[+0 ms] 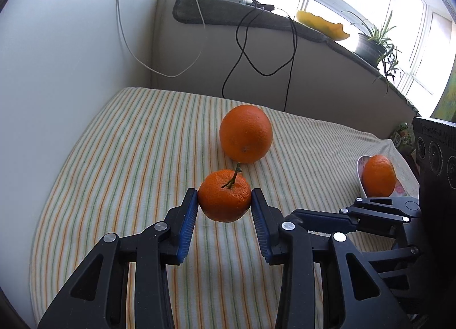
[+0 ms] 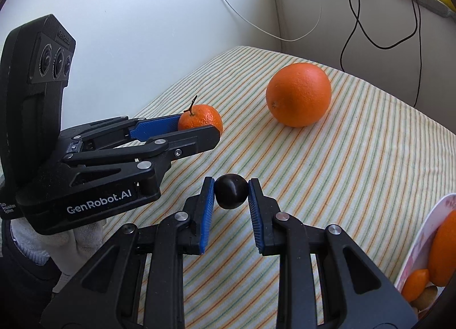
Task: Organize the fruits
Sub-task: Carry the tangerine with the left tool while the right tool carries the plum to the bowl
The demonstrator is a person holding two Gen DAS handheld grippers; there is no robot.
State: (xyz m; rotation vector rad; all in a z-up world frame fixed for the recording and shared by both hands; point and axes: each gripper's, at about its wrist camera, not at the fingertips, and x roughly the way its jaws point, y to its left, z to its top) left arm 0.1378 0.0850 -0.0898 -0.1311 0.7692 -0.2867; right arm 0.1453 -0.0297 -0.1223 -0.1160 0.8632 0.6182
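The left gripper (image 1: 224, 200) clamps the stemmed mandarin (image 1: 224, 199) above the striped cloth (image 1: 114, 158); the right gripper (image 2: 230, 195) pinches a dark fruit (image 2: 230, 195), perhaps a plum, probably both for the bowl (image 2: 421, 243).

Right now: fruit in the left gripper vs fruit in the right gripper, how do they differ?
The mandarin in the left gripper is bright orange with a dimpled peel; the dark fruit in the right gripper is near-black and smooth. The mandarin is clearly bigger, so the left jaws stand wider apart than the right ones. The mandarin keeps a stem; the dark fruit shows none. Both are roundish, clamped between blue pads and held above the striped cloth.
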